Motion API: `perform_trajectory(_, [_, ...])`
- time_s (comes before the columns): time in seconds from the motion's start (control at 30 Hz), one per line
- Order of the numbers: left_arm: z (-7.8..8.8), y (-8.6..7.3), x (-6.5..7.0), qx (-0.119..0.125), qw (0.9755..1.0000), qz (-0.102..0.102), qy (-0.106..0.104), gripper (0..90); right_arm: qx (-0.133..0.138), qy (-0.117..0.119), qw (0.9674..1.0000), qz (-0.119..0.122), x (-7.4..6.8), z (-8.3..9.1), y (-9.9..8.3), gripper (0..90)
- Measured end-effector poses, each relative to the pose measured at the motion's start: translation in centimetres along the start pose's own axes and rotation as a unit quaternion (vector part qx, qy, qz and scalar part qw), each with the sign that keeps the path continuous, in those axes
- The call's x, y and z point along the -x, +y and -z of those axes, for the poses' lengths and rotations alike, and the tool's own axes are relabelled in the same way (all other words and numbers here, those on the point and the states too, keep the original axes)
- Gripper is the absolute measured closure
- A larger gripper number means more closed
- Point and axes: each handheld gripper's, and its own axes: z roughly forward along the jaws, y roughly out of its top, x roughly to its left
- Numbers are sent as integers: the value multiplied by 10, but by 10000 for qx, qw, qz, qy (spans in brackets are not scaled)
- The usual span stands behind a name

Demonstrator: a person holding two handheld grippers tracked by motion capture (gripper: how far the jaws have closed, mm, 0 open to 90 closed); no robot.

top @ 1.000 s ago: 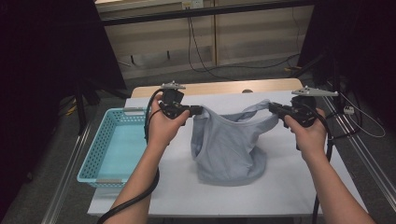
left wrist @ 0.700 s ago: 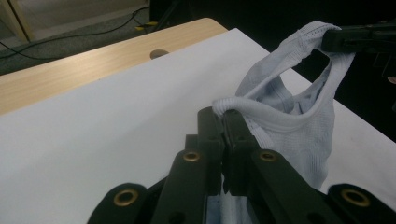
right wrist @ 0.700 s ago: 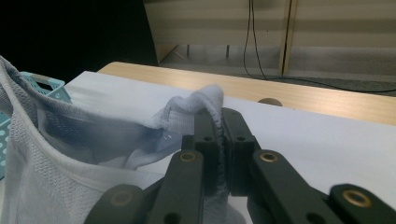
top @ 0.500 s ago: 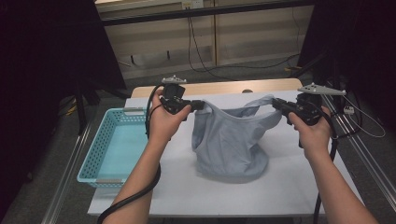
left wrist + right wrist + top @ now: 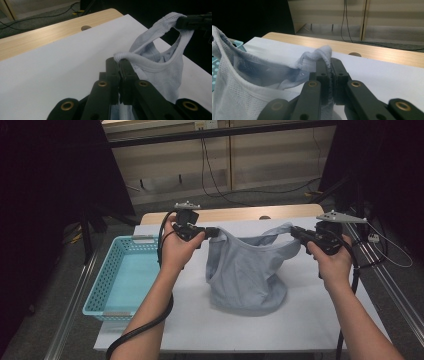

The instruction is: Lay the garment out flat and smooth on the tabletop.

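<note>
Garment (image 5: 247, 275) mid-table (image 5: 310, 320), basket (image 5: 100, 290) at its left edge.

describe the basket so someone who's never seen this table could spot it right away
Start at the white table top and go to its left edge. The basket sits there beside the person's left forearm: turquoise plastic, perforated walls, rectangular, the only coloured thing next to the pale grey garment.

pale grey mesh tank top (image 5: 247, 272), straps pulled apart & up, hem sagging on white table (image 5: 300, 325)
</note>
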Motion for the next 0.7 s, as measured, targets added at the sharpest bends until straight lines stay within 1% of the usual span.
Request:
perform_trajectory(0.13, [-3, 10, -5, 6, 10000, -17, -2, 879, 72, -71, 9999, 6, 2, -4, 3, 870])
perform_trajectory(0.23, [-5, 21, -12, 86, 10000, -23, -16, 879, 111, -158, 9998, 28, 4, -9, 9, 871])
perform_trajectory(0.27, [-5, 25, -14, 142, 9999, -37, 34, 879, 138, -184, 9997, 33, 6, -11, 13, 871])
perform_trajectory(0.33, [-7, 35, -20, 202, 9997, -74, 107, 879, 215, -381, 9990, 40, 8, -17, 22, 872])
perform_trajectory(0.37, [-8, 39, -23, 253, 9996, -72, 137, 879, 275, -518, 9982, 102, 10, -20, 27, 872])
perform_trajectory(0.4, [-10, 44, -26, 268, 9995, -78, 171, 879, 388, -610, 9973, 102, 12, -23, 33, 872])
perform_trajectory(0.43, [-12, 47, -29, 263, 9993, -88, 232, 879, 434, -605, 9972, 29, 14, -27, 37, 871])
perform_trajectory(0.47, [-15, 48, -32, 276, 9993, -45, 233, 878, 448, -597, 9972, -22, 15, -32, 41, 861])
perform_trajectory(0.5, [-19, 48, -34, 240, 9994, -53, 242, 875, 465, -551, 9974, 0, 16, -37, 43, 777])
perform_trajectory(0.53, [-24, 45, -35, 172, 9995, -26, 272, 851, 429, -564, 9975, 70, 15, -42, 43, 661])
perform_trajectory(0.57, [-28, 41, -37, 95, 9996, -58, 270, 751, 371, -730, 9965, 147, 13, -44, 42, 525])
perform_trajectory(0.6, [-31, 36, -37, 141, 9993, -108, 317, 626, 266, -759, 9967, 121, 12, -46, 40, 434])
perform_trajectory(0.63, [-32, 30, -37, 147, 9990, -187, 383, 556, 183, -668, 9976, 54, 12, -47, 37, 404])
perform_trajectory(0.7, [-35, 19, -37, 71, 9991, -136, 398, 435, 156, -623, 9979, 105, 11, -45, 29, 332])
